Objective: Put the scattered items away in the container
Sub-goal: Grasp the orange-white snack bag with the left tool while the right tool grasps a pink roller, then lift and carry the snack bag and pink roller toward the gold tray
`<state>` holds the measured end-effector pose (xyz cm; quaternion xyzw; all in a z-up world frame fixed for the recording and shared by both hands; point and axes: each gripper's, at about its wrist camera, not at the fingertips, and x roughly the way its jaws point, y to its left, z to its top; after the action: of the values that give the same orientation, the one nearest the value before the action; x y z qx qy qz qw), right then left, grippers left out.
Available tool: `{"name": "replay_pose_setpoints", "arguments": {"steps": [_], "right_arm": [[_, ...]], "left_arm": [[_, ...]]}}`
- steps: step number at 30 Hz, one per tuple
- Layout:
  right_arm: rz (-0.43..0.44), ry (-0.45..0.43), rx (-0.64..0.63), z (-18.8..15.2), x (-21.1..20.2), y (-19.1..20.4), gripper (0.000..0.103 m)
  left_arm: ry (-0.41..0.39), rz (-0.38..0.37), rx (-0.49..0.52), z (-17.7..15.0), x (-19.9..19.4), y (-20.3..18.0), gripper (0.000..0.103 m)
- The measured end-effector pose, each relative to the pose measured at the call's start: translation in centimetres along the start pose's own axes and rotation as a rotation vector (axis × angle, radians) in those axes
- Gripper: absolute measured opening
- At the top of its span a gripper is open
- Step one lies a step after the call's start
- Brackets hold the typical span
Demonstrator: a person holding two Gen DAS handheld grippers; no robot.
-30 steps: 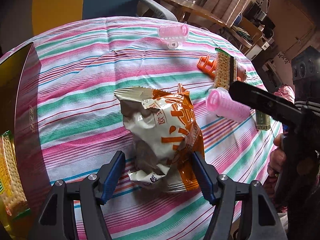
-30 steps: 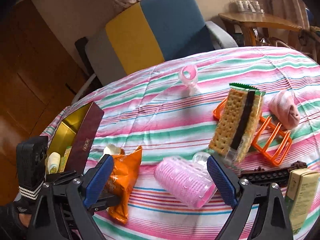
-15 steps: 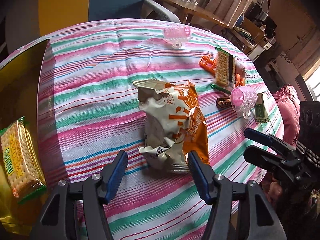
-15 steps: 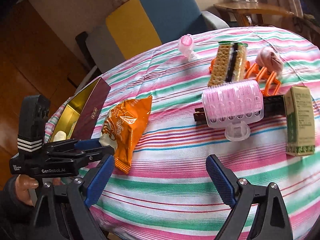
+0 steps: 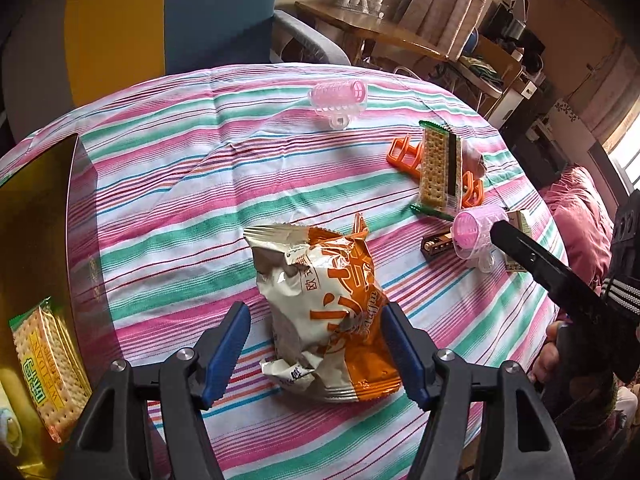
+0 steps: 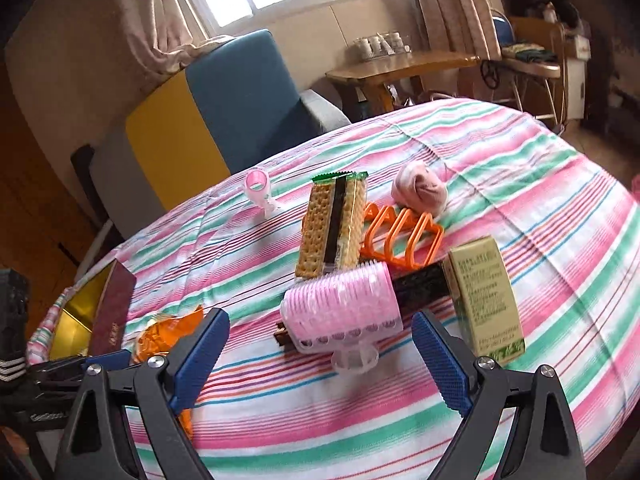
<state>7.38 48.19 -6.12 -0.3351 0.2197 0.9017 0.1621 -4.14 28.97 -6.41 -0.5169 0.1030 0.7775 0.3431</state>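
Observation:
An orange and silver snack bag lies on the striped tablecloth between the fingers of my left gripper. Its jaws are opening, and the left pad stands clear of the bag. My right gripper is open, with a pink hair roller just ahead of its fingertips, untouched. The gold box with a maroon wall sits at the table's left edge and holds a cracker packet. A second pink roller lies at the far side.
Behind the near roller lie a cracker packet, an orange rack, a dark bar, a green carton and a pink cloth ball. A blue and yellow armchair stands past the table.
My left gripper's jaws narrowed on the snack bag, then widened again as it lifted slightly. The right gripper swung toward the near roller, which now sits closer, ahead of its fingers.

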Motion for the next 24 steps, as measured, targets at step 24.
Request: {"name": "replay_pose_setpoints", "arguments": {"steps": [24], "right_arm": [[0.024, 0.123, -0.075, -3.4, -1.0, -0.2, 0.068]], "left_arm": [[0.014, -0.077, -0.026, -2.9, 0.4, -0.1, 0.069]]}}
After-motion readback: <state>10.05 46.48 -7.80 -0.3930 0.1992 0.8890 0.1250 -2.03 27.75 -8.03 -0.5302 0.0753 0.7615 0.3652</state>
